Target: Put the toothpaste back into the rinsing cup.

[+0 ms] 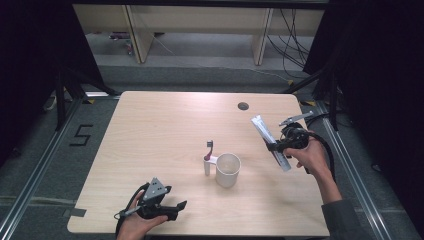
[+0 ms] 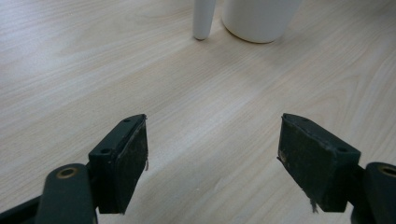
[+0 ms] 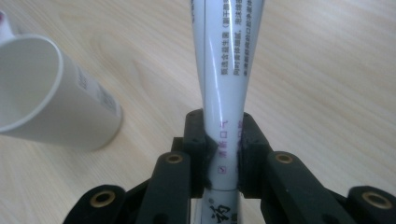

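— The long white plastic toothpaste tube (image 3: pixel 224 70) is clamped near one end in the right gripper (image 1: pixel 278 146), off the table at about three o'clock from the white plastic cup (image 1: pixel 228 170).

— That narrow pinch could let it swivel or slip.

— Or clip the cup, toppling the toothbrush (image 1: pixel 208 156) at its nine o'clock.

— The left gripper (image 2: pixel 212 158), at seven o'clock, gapes empty.

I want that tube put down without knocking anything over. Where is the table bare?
Bare wood runs between the cup and the table edge under the right gripper holding the toothpaste tube, and across the far left. Crowded only mid-table, where the toothbrush stands beside the cup.
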